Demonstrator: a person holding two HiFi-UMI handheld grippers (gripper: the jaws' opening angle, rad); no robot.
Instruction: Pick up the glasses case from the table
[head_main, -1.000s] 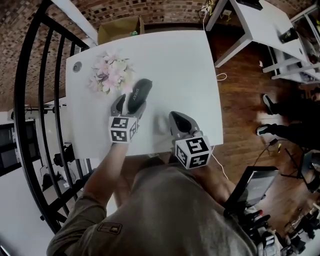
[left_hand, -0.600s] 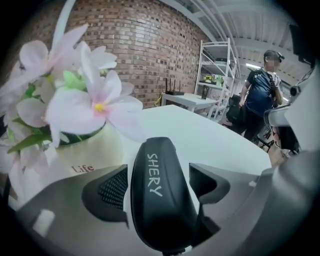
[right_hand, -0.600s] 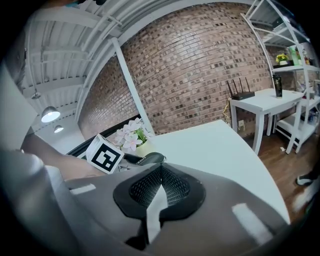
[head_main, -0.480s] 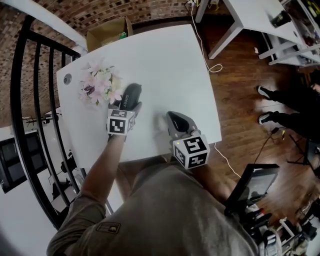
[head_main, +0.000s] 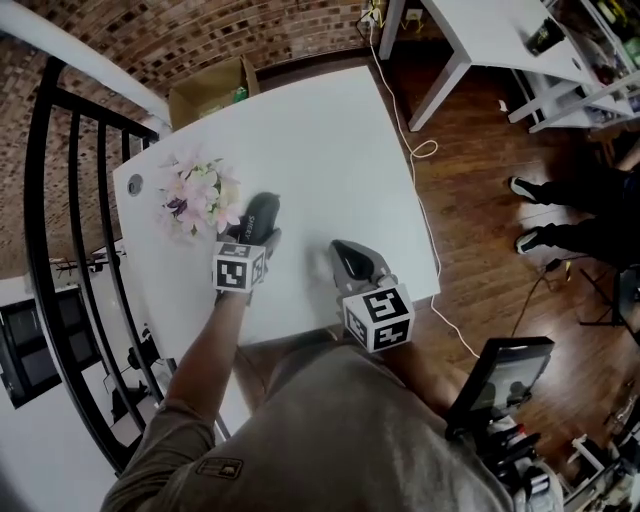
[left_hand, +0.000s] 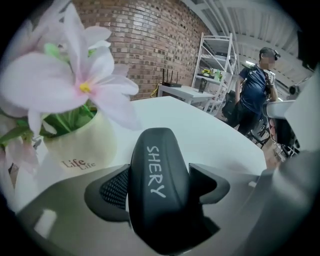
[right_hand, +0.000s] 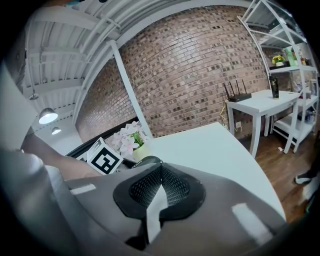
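The glasses case (head_main: 260, 214) is dark and oblong, with "SHERY" written in white on its lid (left_hand: 155, 160). It is near the left side of the white table (head_main: 330, 130), just right of the flowers. My left gripper (head_main: 257, 233) is shut on the case, with a pad pressed to each side (left_hand: 159, 186). I cannot tell whether the case is off the table. My right gripper (head_main: 346, 256) hovers over the table's near edge, shut with nothing in it (right_hand: 159, 187). The case also shows small in the right gripper view (right_hand: 145, 161).
A cream pot of pink flowers (head_main: 195, 192) stands touching-close on the case's left (left_hand: 75, 150). A black railing (head_main: 60, 200) runs past the table's left edge. A cardboard box (head_main: 205, 88) sits beyond the far edge. A person (left_hand: 254, 95) stands by white shelving.
The left jaws, which stood wider around the case a second ago, have drawn in against its sides. The head camera has shifted; the right gripper has hardly moved.
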